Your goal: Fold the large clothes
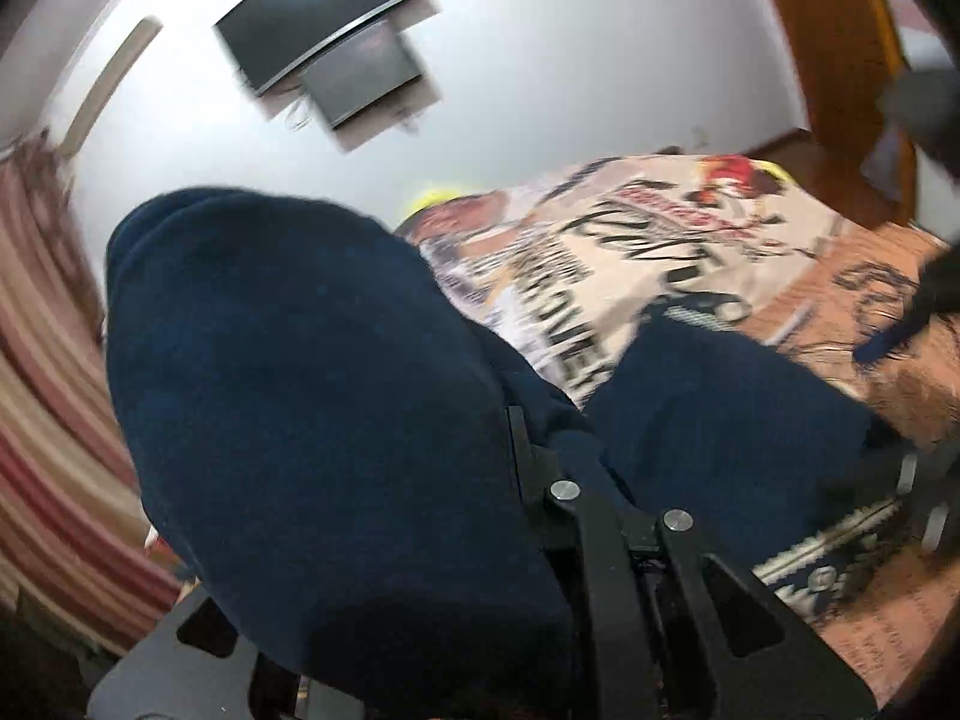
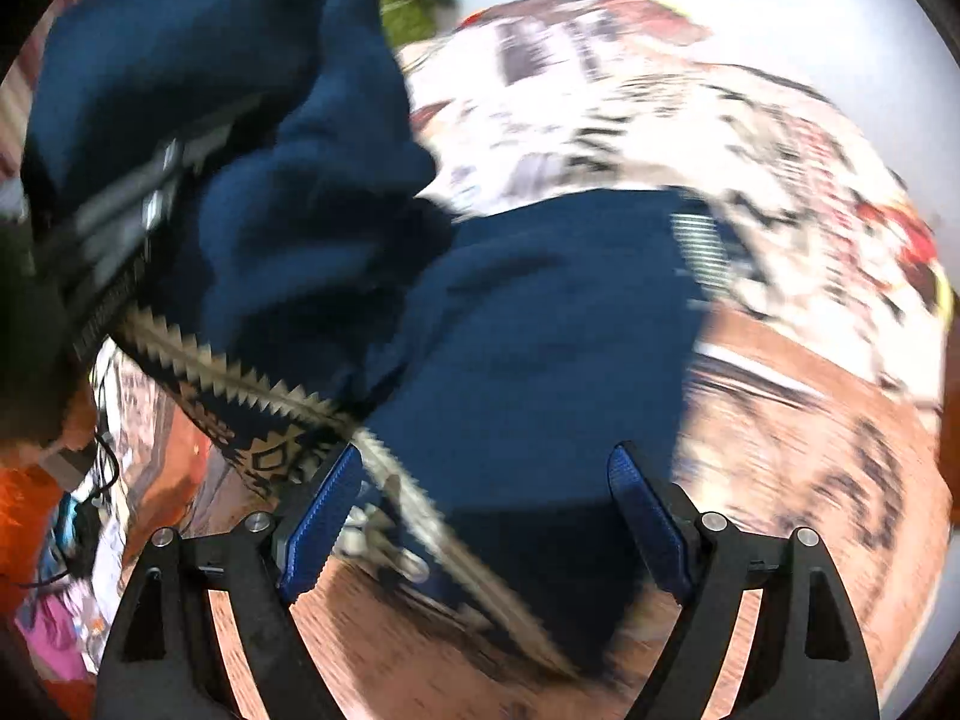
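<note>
My left gripper (image 1: 543,450) pinched the soft navy fleece garment (image 1: 312,372), which draped over and hid its fingertips; my right gripper (image 2: 486,516) stood wide, holding nothing, above the blurred printed bedspread (image 2: 750,138).

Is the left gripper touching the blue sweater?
Touching. The left wrist view shows the left gripper shut on a fold of the sweater.

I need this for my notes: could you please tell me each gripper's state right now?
Left gripper: shut on the navy garment.
Right gripper: open, holding nothing.
</note>
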`<state>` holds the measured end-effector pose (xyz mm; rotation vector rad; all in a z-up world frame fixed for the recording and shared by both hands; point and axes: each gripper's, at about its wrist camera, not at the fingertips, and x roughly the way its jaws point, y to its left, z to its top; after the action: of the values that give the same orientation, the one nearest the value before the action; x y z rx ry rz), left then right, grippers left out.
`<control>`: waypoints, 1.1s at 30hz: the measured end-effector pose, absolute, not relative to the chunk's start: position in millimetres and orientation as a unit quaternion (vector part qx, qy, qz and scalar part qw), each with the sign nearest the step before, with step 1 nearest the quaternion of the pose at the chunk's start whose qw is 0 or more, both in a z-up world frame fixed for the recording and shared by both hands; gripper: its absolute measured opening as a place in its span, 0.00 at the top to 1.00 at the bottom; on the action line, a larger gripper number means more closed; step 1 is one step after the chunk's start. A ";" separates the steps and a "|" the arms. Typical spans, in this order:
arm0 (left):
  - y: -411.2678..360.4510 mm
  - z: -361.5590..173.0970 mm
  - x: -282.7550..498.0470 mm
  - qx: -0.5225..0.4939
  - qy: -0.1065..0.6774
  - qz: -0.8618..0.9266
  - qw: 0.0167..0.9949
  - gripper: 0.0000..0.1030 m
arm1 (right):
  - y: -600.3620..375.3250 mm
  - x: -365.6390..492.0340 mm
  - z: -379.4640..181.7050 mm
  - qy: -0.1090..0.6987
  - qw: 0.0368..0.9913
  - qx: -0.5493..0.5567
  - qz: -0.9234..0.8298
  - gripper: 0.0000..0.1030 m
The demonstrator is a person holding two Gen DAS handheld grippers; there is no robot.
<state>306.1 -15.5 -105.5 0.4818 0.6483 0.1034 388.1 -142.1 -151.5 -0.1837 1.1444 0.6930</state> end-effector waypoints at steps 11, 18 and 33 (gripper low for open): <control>-80.1 -132.7 300.9 0.253 0.380 -0.079 0.886 0.87 | -271.7 387.6 -106.0 0.501 0.837 -0.005 0.222 0.19; -87.8 -139.1 301.0 0.239 0.416 -0.098 0.872 0.84 | -288.4 372.9 -98.2 0.493 0.842 0.014 0.220 0.19; -33.4 -80.4 241.1 0.134 0.405 -0.124 0.896 0.37 | -261.3 349.5 -60.5 0.450 0.854 -0.004 0.260 0.19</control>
<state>241.1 -33.4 -80.4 0.2781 0.8385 -0.2567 349.5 -261.2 -60.5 -0.0082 0.9463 0.5468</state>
